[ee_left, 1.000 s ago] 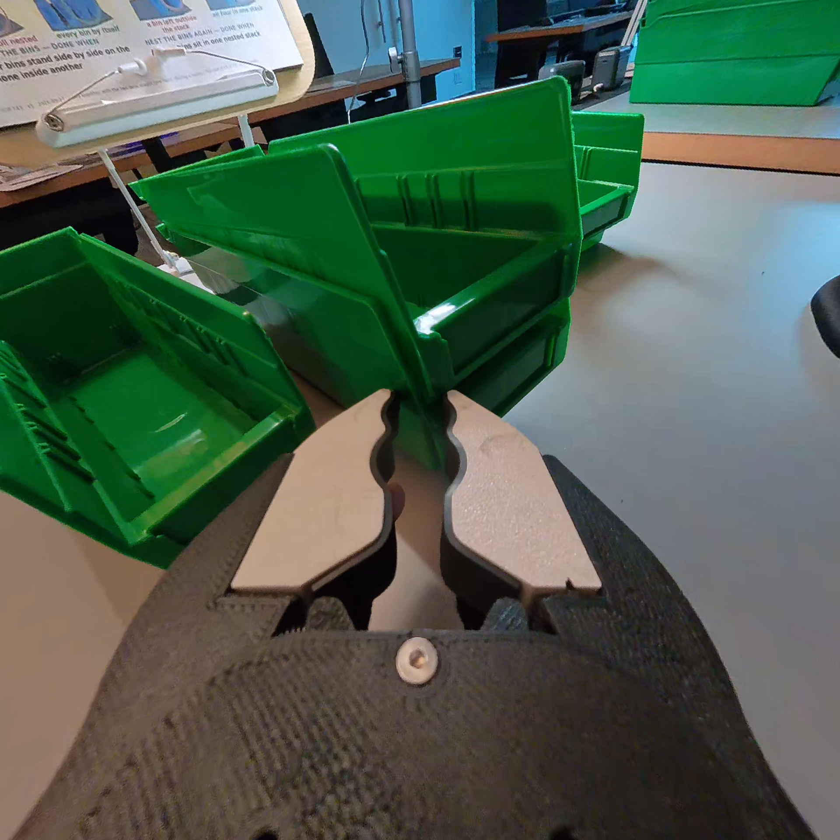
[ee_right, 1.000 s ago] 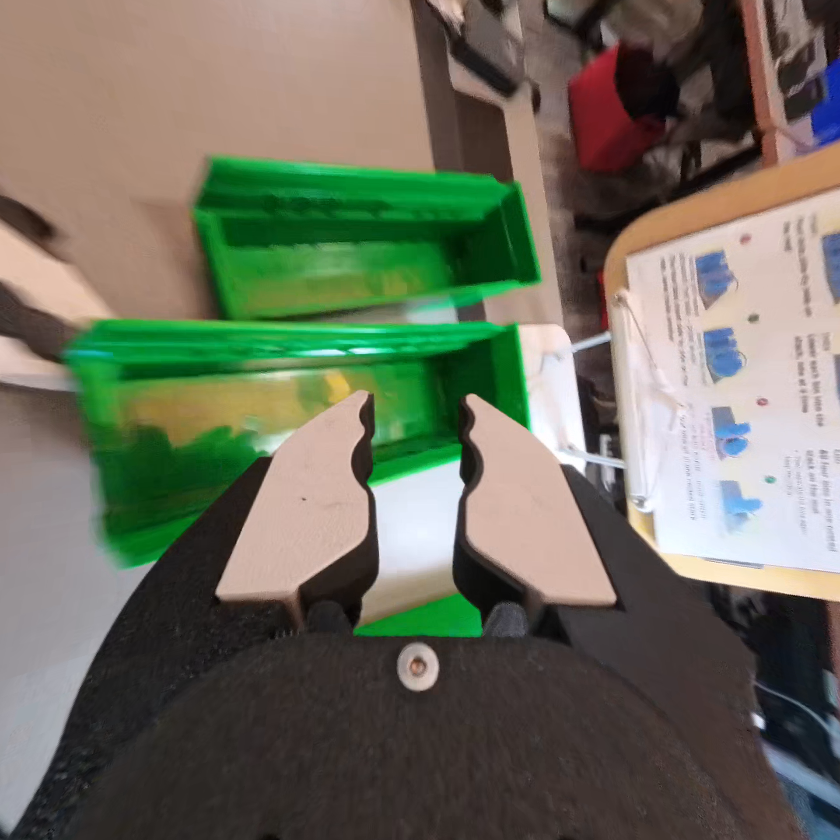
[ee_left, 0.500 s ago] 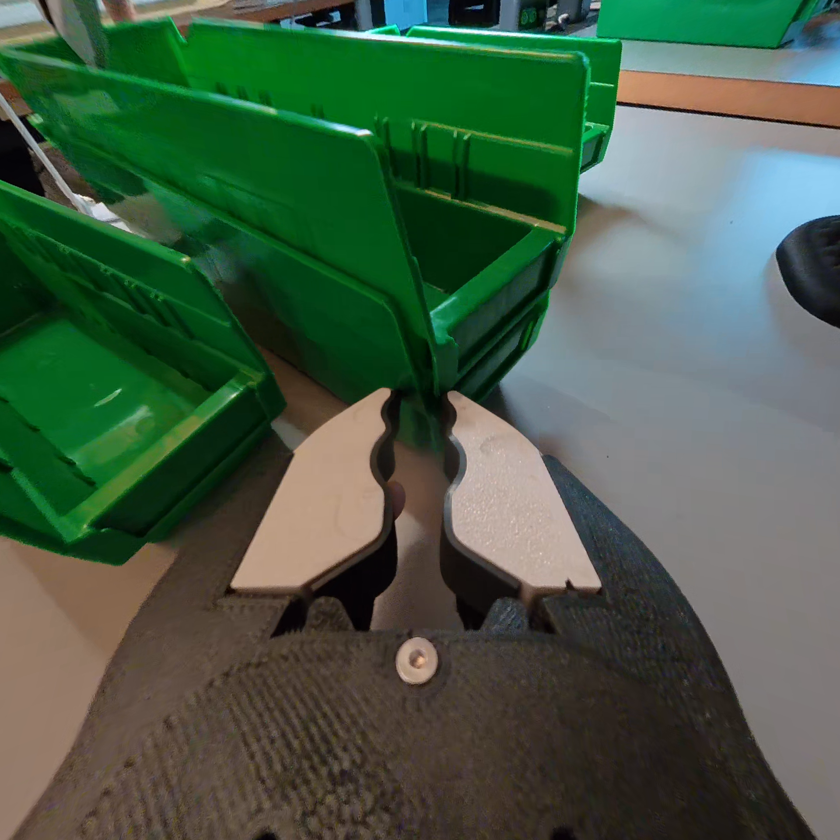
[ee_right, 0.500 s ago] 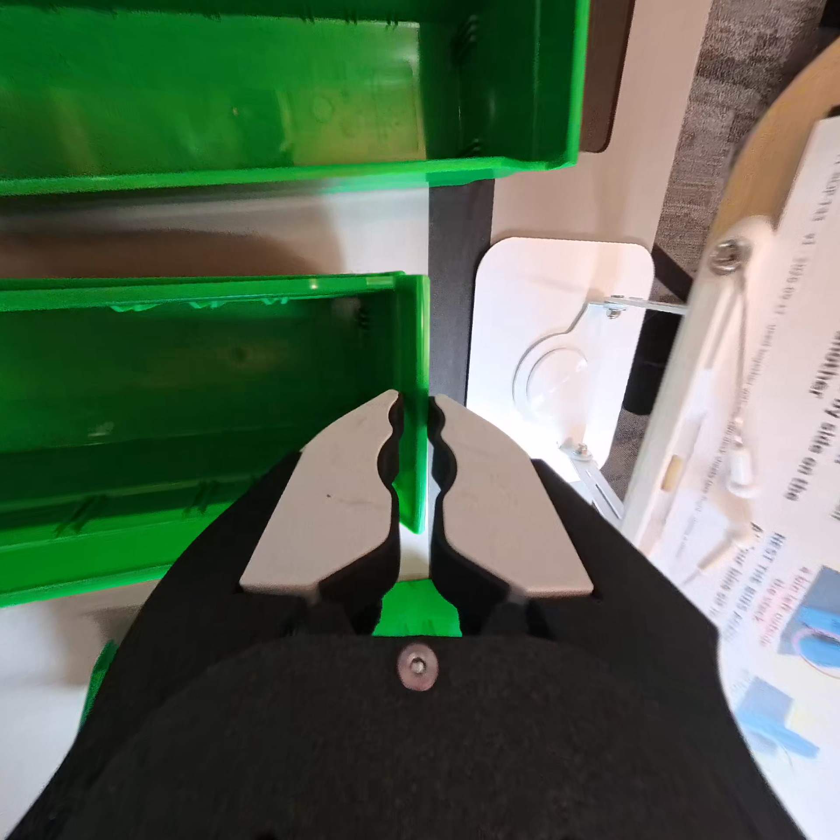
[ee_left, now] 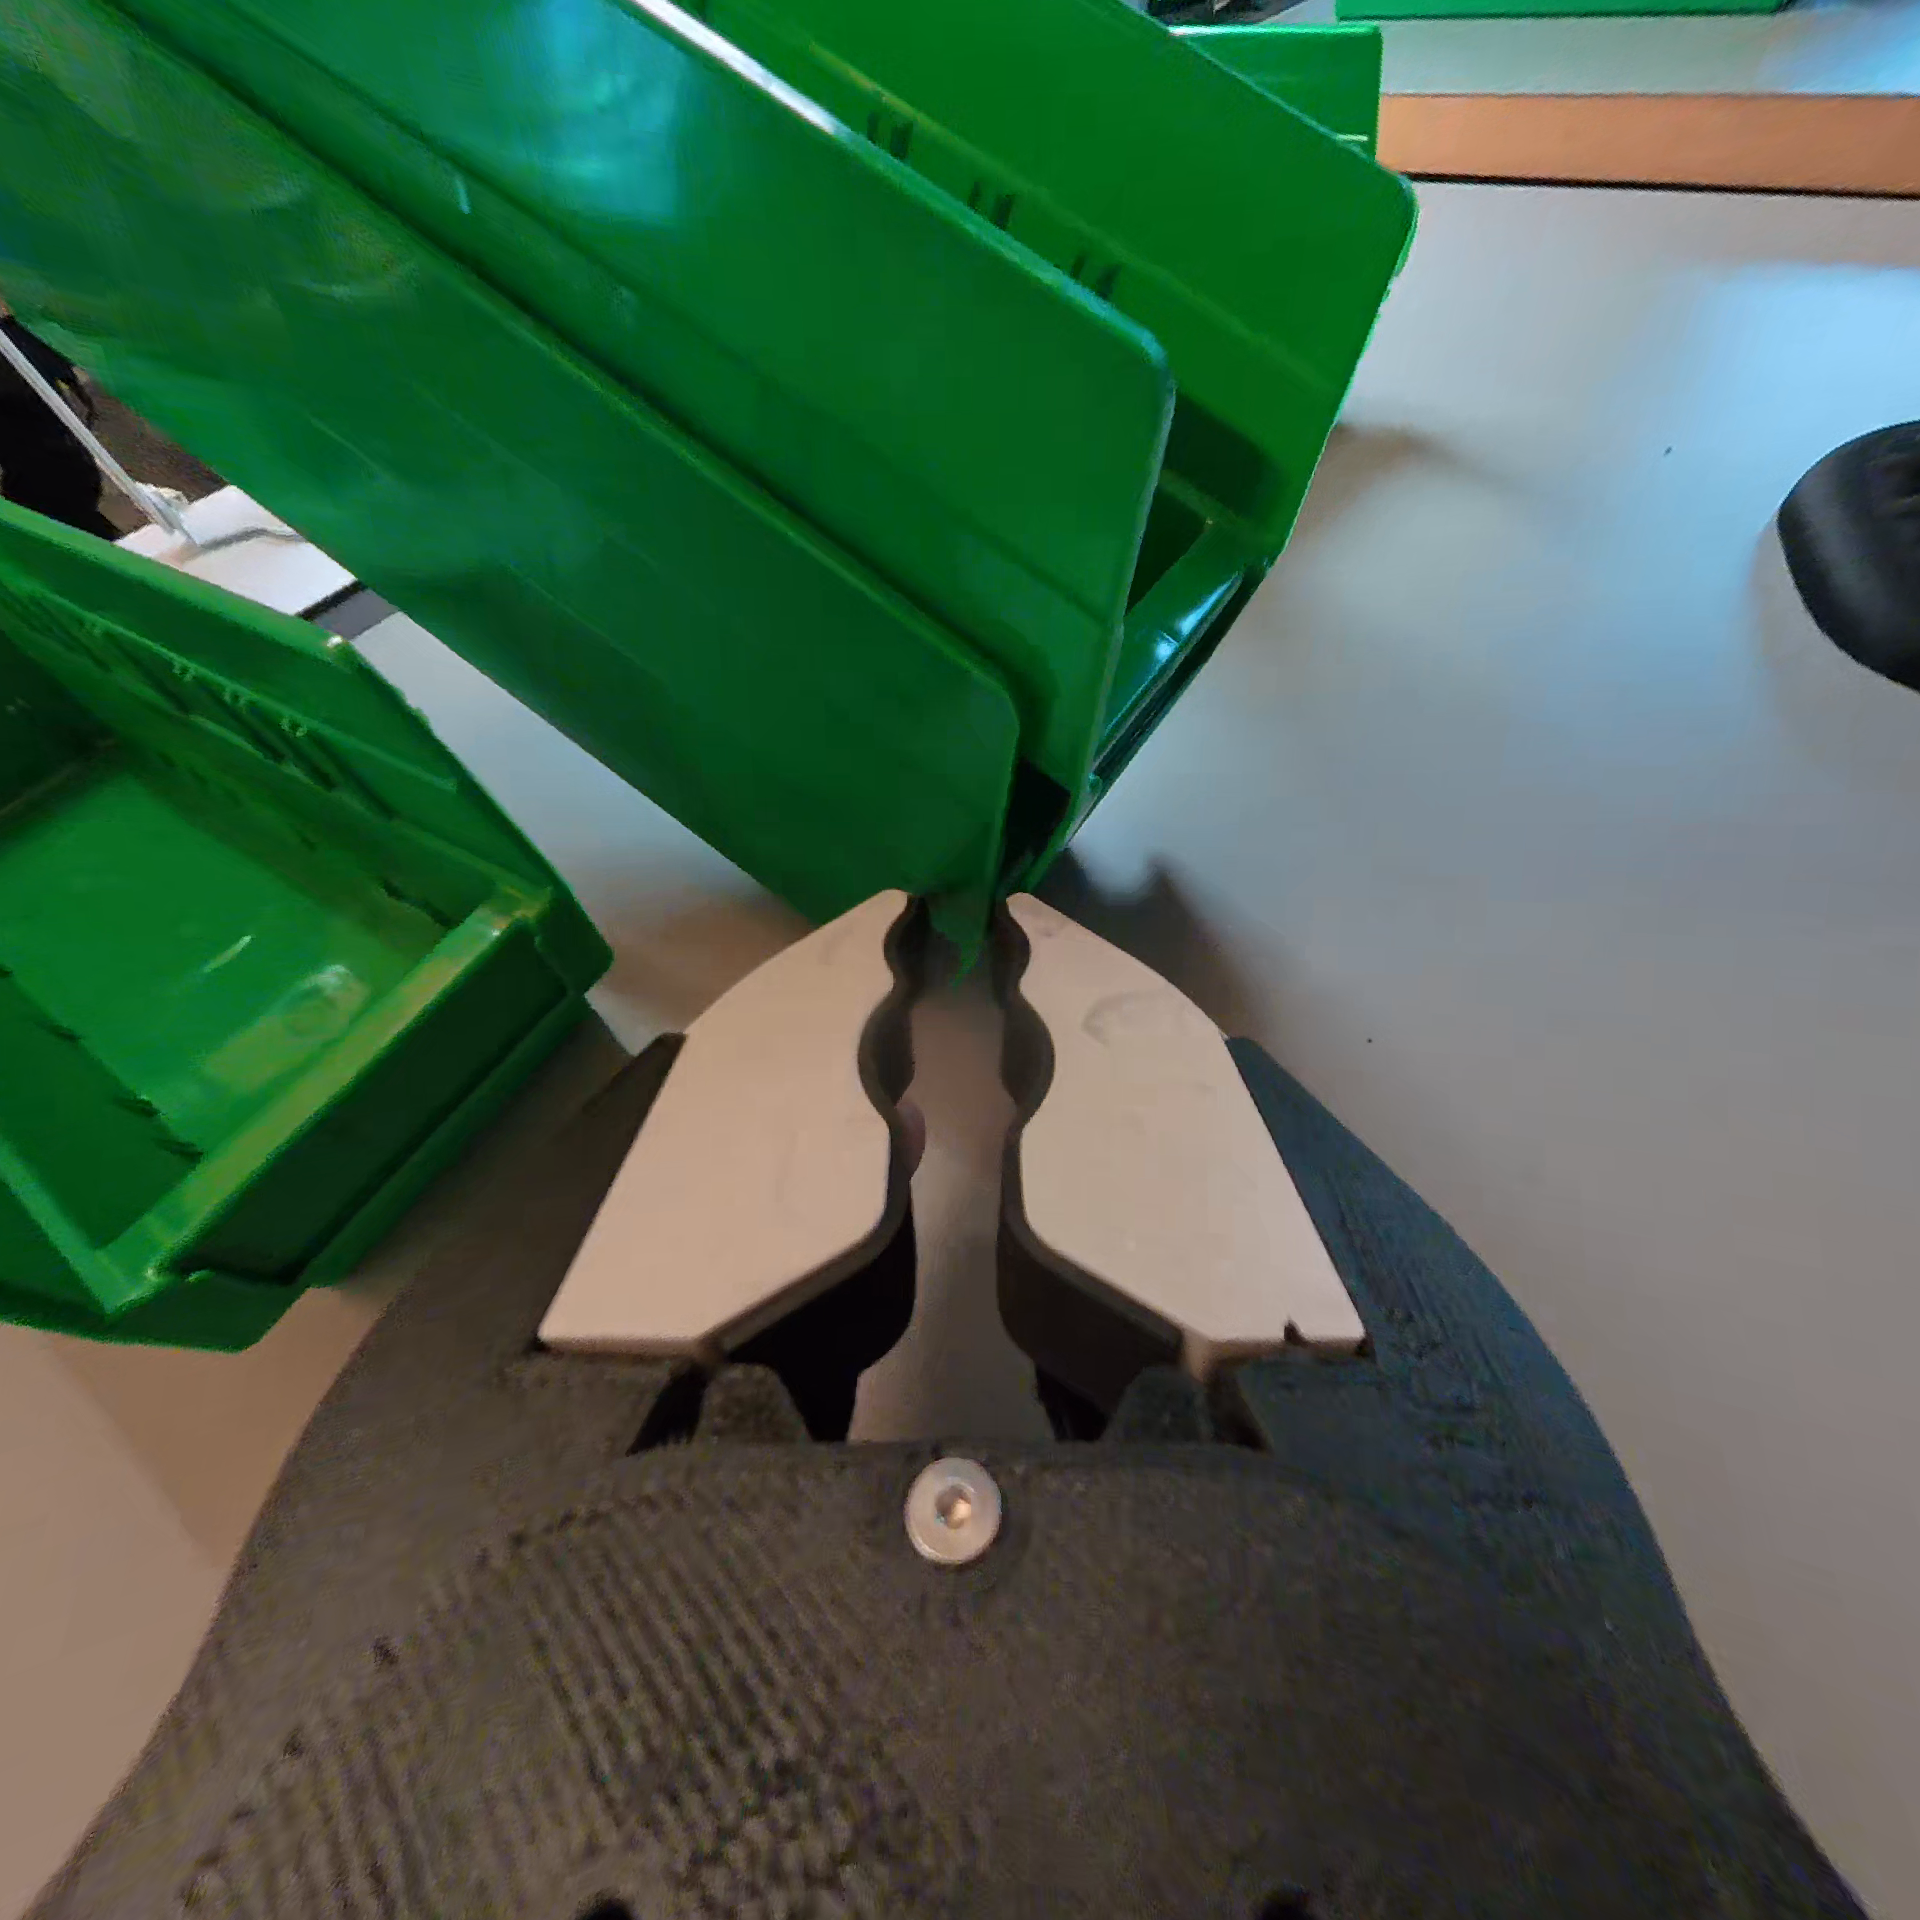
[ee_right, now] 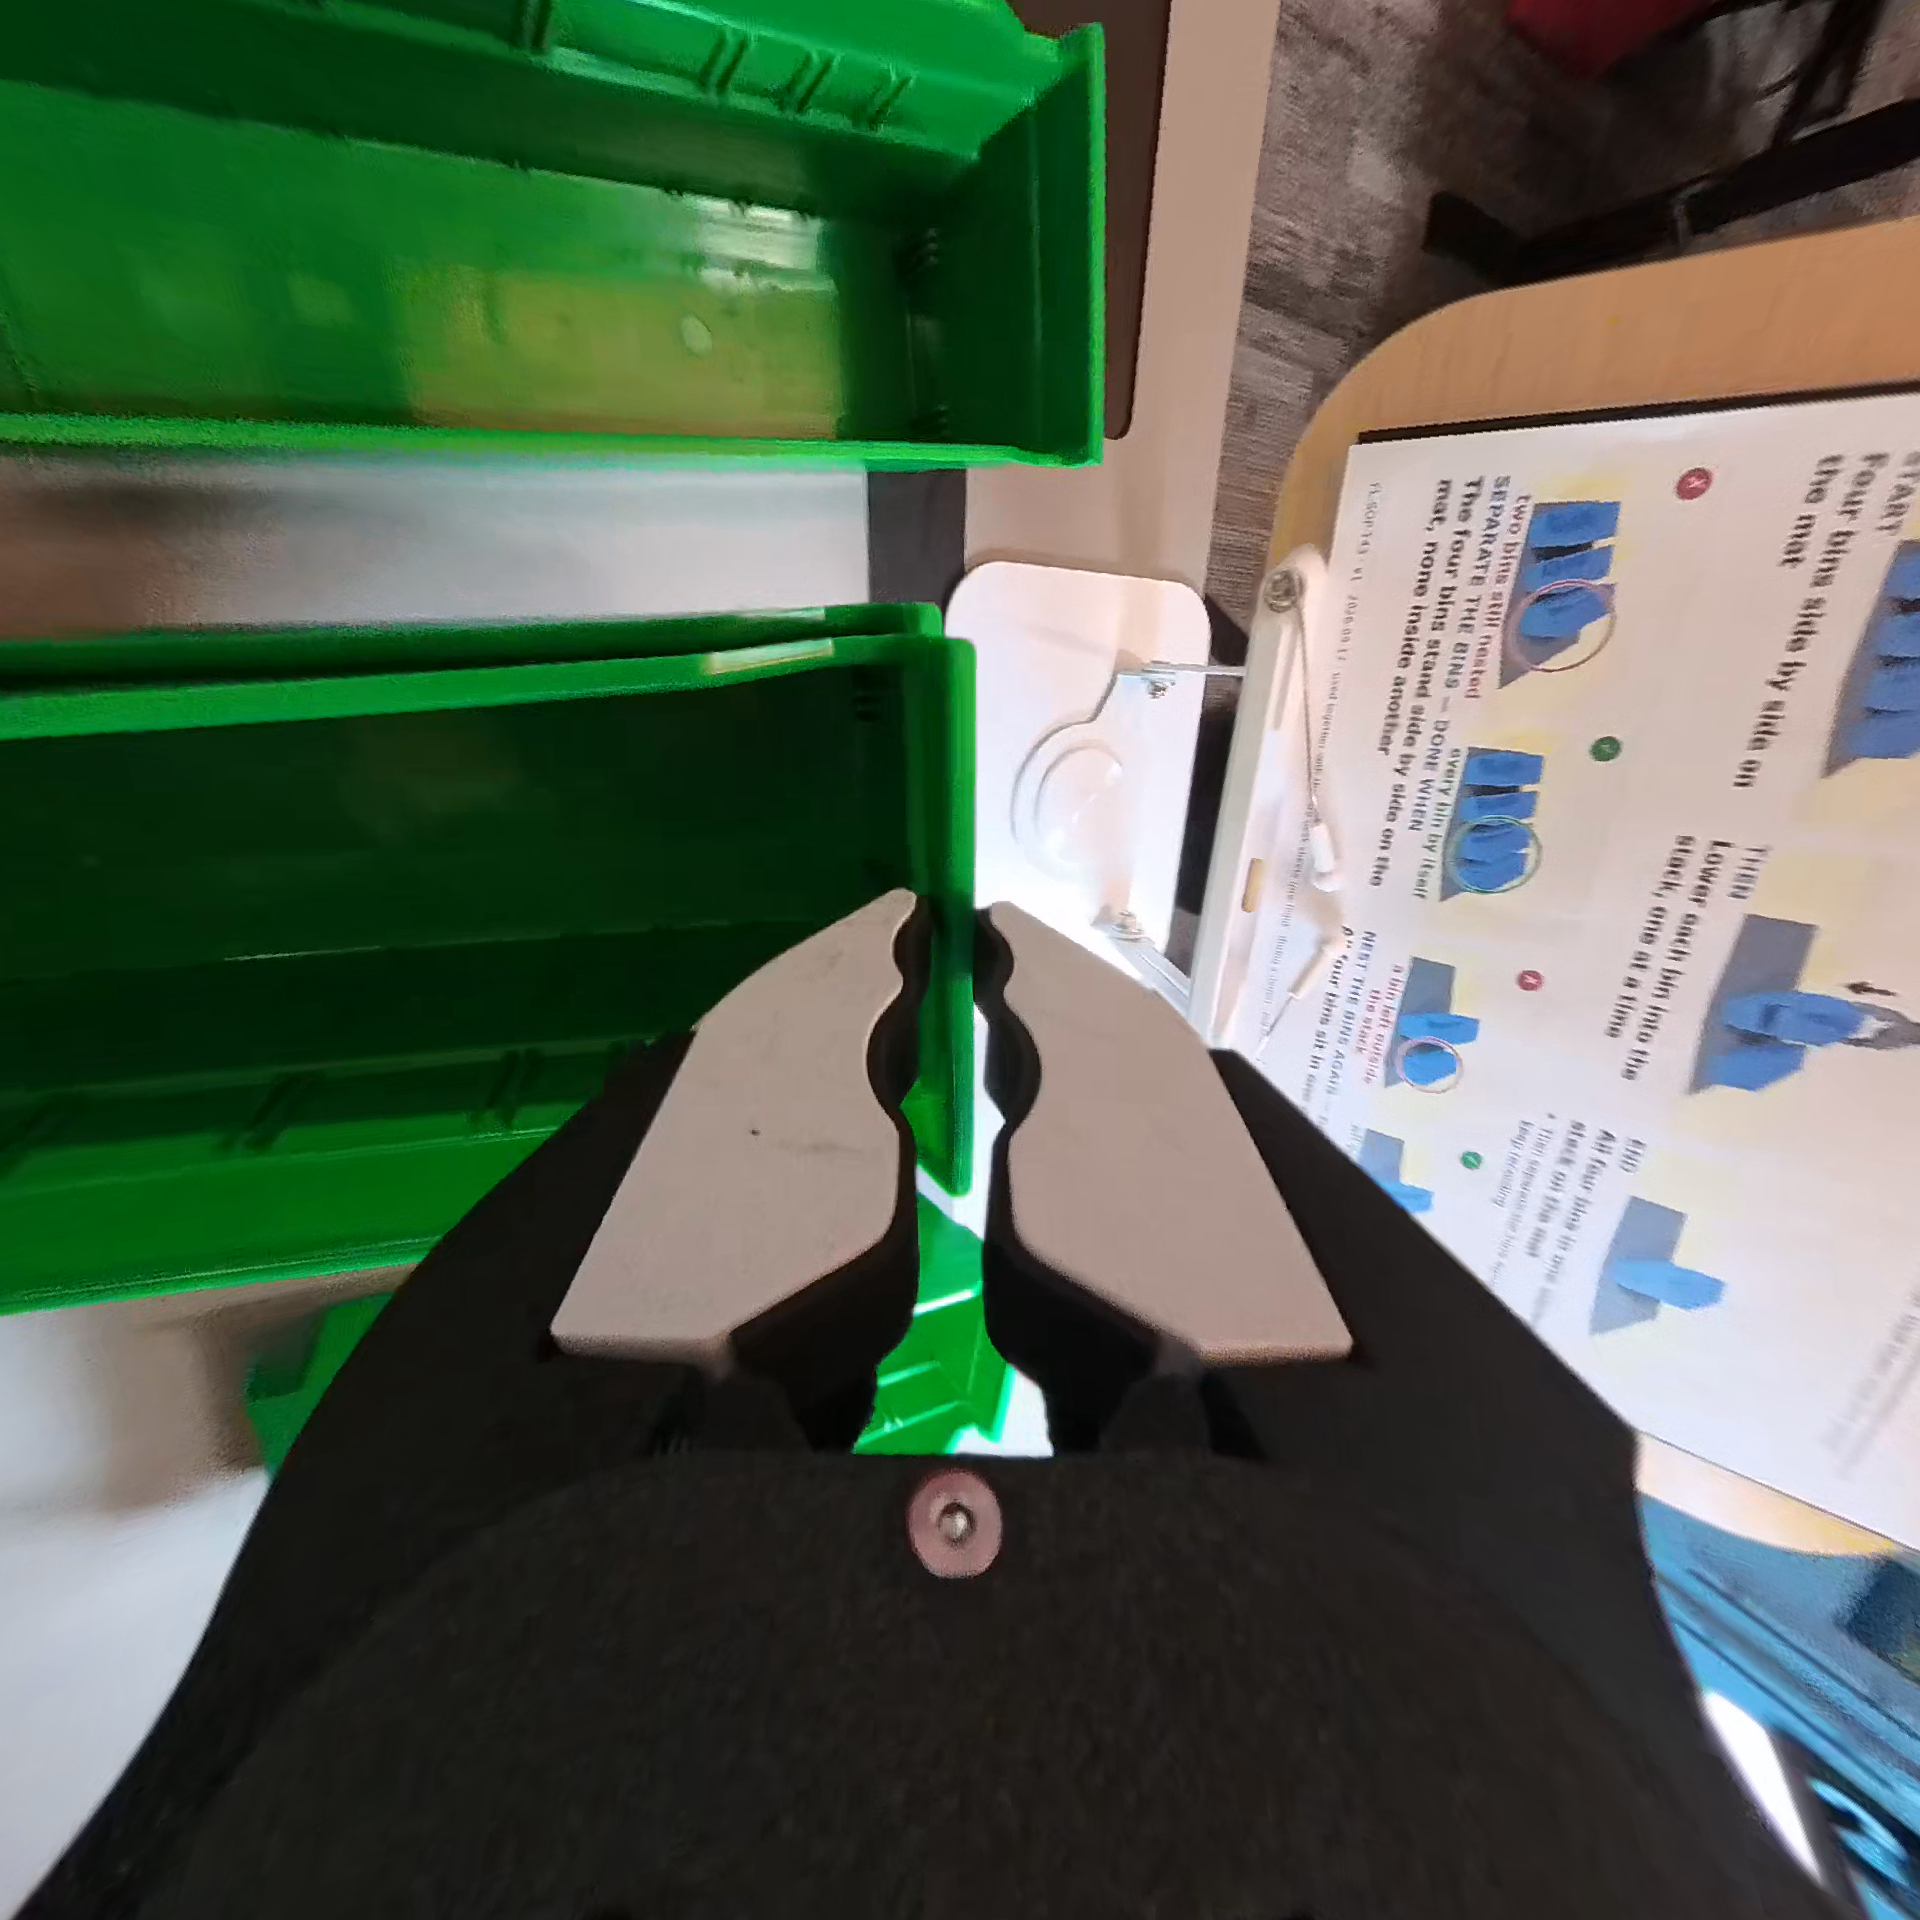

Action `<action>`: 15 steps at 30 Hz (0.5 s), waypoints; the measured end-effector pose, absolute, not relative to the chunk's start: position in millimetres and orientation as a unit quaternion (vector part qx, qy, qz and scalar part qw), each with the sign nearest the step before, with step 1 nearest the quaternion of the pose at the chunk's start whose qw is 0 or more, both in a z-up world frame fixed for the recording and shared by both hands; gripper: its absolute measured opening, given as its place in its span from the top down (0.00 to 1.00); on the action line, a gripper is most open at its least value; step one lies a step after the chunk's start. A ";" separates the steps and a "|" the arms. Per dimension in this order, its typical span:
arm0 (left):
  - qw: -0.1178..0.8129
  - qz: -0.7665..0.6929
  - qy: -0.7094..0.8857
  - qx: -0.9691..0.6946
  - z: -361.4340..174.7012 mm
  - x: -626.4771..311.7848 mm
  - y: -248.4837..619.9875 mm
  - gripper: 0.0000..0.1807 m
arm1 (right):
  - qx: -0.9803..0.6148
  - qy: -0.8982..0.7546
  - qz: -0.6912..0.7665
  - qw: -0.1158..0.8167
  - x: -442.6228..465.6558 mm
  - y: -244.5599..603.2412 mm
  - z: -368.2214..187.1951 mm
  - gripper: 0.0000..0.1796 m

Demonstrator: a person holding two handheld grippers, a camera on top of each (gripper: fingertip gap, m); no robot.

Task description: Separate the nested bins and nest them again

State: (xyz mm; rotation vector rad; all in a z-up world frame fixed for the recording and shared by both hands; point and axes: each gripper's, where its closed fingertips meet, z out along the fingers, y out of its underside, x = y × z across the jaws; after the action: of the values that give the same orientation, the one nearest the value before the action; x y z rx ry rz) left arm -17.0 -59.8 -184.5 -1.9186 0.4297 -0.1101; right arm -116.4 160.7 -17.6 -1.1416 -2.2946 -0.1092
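Note:
Several green plastic bins. In the left wrist view my left gripper [ee_left: 958, 914] is shut on the front corner of a nested green bin [ee_left: 582, 499], which is tilted with its far end raised; a second bin [ee_left: 1226, 270] sits nested around it. A separate green bin [ee_left: 229, 987] lies on the table to the left. In the right wrist view my right gripper [ee_right: 951, 920] is shut on the end wall of the nested bin [ee_right: 436, 862], seen from above. Another bin [ee_right: 582, 249] lies beyond it.
A clipboard with an instruction sheet [ee_right: 1621, 831] stands on a white stand base [ee_right: 1091, 727] at the table's edge. A black rounded object [ee_left: 1860, 561] sits at the right on the grey table [ee_left: 1507, 831]. More green bins sit far off. The left gripper's tips are roughly 30 cm from the right gripper's.
The held bin has tilted up more steeply at its far end in the left wrist view. My right gripper, open a second ago, closed on the bin's end wall and still holds it.

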 end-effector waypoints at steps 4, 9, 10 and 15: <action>0.539 -0.052 0.184 -0.820 -189.2 -15.9 -60.3 0.91 | -0.413 -0.856 -0.042 0.307 -113.6 153.0 -13.8 0.96; 0.536 -0.079 0.171 -0.823 -188.8 -15.6 -56.5 0.95 | -0.409 -0.851 -0.031 0.329 -107.3 148.1 5.3 0.96; 0.539 -0.080 0.171 -0.821 -187.5 -16.4 -56.1 0.95 | -0.409 -0.850 -0.033 0.331 -105.7 149.0 7.4 0.96; 0.535 -0.102 0.207 -0.813 -182.3 -14.1 -63.1 0.94 | -0.410 -0.853 -0.043 0.319 -99.6 153.7 -1.8 0.96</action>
State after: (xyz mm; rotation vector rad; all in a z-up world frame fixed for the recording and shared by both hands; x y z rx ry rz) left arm -14.1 -63.1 -182.3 -1.9359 0.4934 -0.2440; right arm -99.6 153.7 -1.8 -1.0790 -2.2433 -0.1120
